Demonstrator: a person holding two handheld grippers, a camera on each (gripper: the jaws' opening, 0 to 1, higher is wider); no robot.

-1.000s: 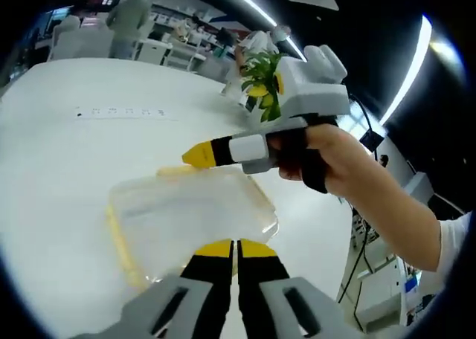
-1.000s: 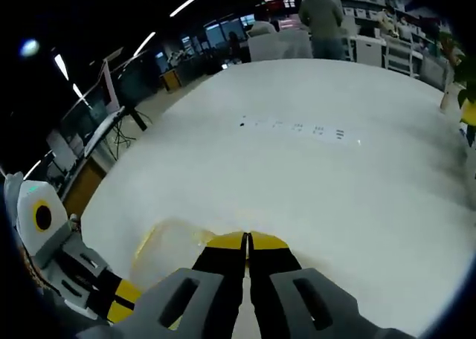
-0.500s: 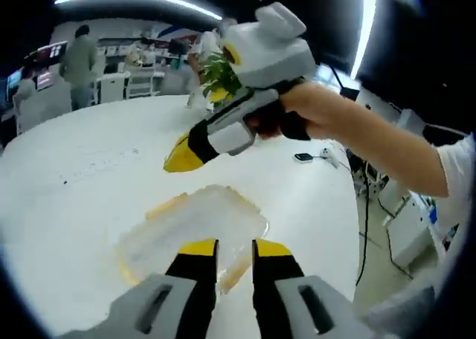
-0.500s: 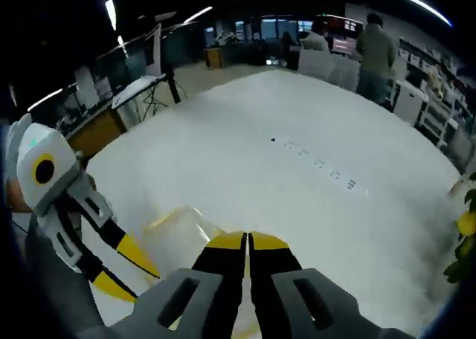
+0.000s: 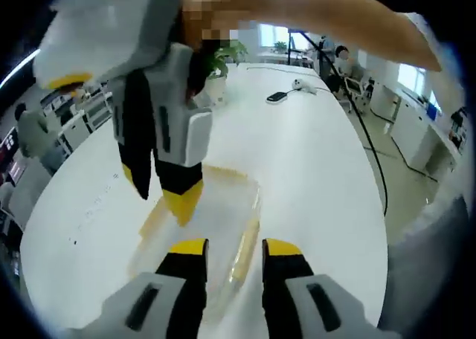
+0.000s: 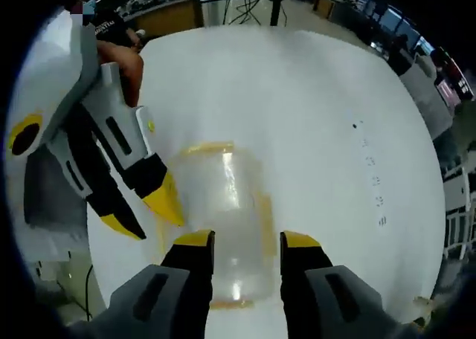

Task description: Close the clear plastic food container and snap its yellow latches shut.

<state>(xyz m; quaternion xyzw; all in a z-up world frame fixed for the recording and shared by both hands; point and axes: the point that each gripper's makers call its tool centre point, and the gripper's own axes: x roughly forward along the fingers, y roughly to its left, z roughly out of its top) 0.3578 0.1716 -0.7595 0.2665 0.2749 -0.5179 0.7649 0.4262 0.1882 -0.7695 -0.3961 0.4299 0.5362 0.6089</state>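
Note:
A clear plastic container (image 6: 223, 198) lies flat on the white table (image 6: 320, 94), with yellow latches on its far edge (image 6: 208, 147), right edge (image 6: 265, 214) and near edge (image 6: 227, 303). My right gripper (image 6: 247, 242) hangs open just above it, one jaw over each side. In the left gripper view the container (image 5: 227, 205) lies right ahead of my open left gripper (image 5: 234, 250). There the right gripper (image 5: 182, 201) comes down from the upper left, its yellow tips over the container's left part. In the right gripper view the left gripper (image 6: 143, 212) reaches in from the left, tips at the container's left edge.
A potted plant (image 5: 223, 56), a small dark device (image 5: 279, 96) and a cable (image 5: 372, 153) sit at the table's far end. Small dark markings (image 6: 370, 162) dot the tabletop. Desks and seated people lie beyond the table edge.
Both grippers have gone from shut to open. Both cameras have swung to look down on the container, and the right gripper now hangs directly over it.

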